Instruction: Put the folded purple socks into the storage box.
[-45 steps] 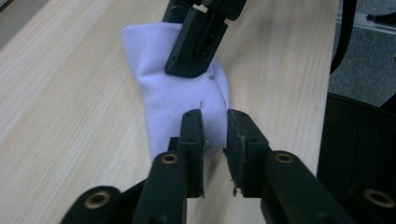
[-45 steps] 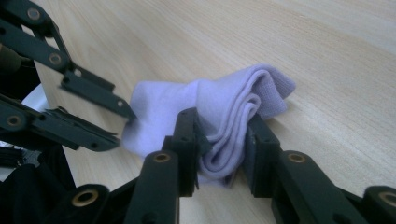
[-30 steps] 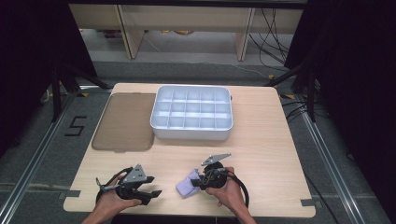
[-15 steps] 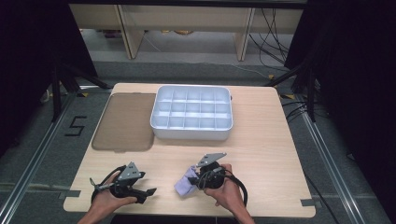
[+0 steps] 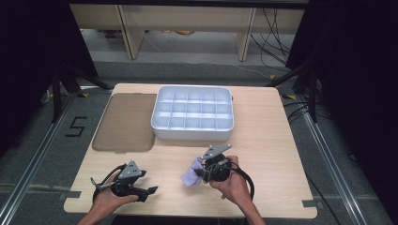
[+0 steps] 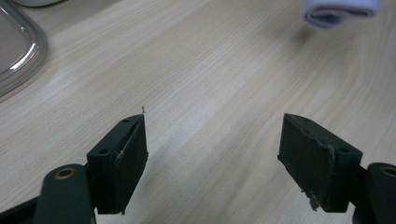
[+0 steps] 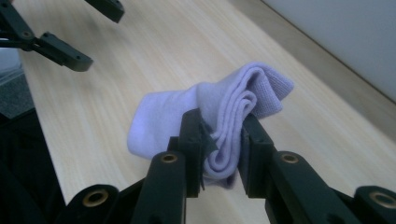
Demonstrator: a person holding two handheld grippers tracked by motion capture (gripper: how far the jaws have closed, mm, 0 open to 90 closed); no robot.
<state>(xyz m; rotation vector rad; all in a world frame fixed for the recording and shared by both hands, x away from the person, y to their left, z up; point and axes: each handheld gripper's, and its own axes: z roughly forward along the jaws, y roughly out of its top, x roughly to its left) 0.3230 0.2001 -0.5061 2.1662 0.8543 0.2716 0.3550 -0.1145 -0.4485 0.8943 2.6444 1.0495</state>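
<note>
Two claws are in play, and the change is on my left: the left claw (image 5: 149,190) has just been opening, now spread wide with nothing but bare desk (image 5: 272,140) between its jaws, having let go of the sock and pulled back toward the near left corner since a second ago. That hands the job to the right claw (image 5: 202,169), which pinches the folded lilac sock (image 7: 219,116) firmly between its pads and has lifted it a little off the desk, near centre. I judge the sock is headed for the white compartment tray (image 5: 192,132) farther back, whose cells all look empty. Left of the tray lies its tinted lid (image 5: 124,122), flat on the desk and out of the way. Nothing stands between sock and tray; the only hazard I see is the loose cuff end flopping over a divider.
</note>
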